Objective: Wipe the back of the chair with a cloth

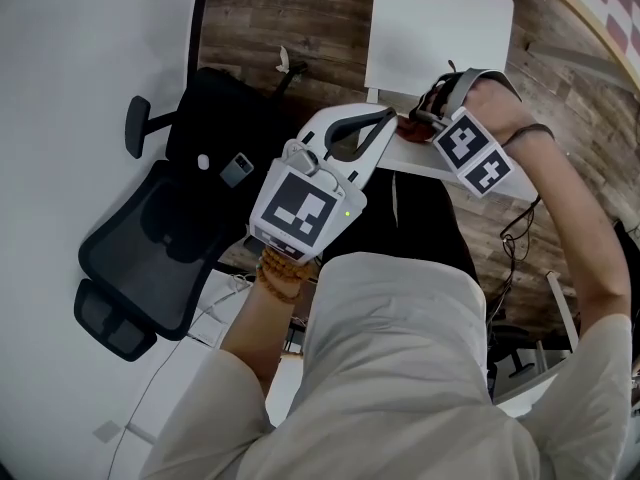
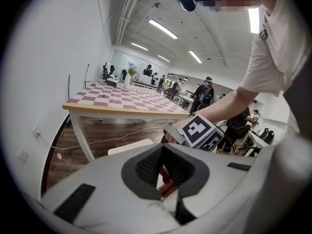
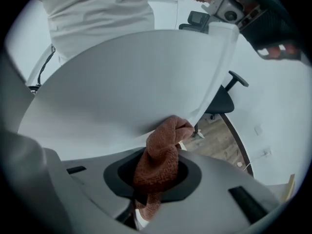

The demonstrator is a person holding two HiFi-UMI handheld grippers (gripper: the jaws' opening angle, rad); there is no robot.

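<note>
The white chair shows its seat (image 1: 440,28) and the top edge of its back (image 1: 425,163) in the head view. Its back (image 3: 122,87) fills the right gripper view as a curved white surface. My right gripper (image 1: 428,118) (image 3: 158,179) is shut on a rust-red cloth (image 1: 408,126) (image 3: 163,152), whose bunched end presses against the chair back near its edge. My left gripper (image 1: 388,118) (image 2: 163,152) is level with the chair back's top, just left of the cloth, its jaw tips together with nothing between them. A bit of the cloth (image 2: 168,184) shows through the left jaws.
A black office chair (image 1: 150,248) stands at the left beside a white desk (image 1: 70,78). A black seat (image 1: 215,118) with a small grey device (image 1: 237,170) on it lies behind it. A checkered table (image 2: 117,101) stands beyond on the wood floor. Cables (image 1: 515,238) trail at the right.
</note>
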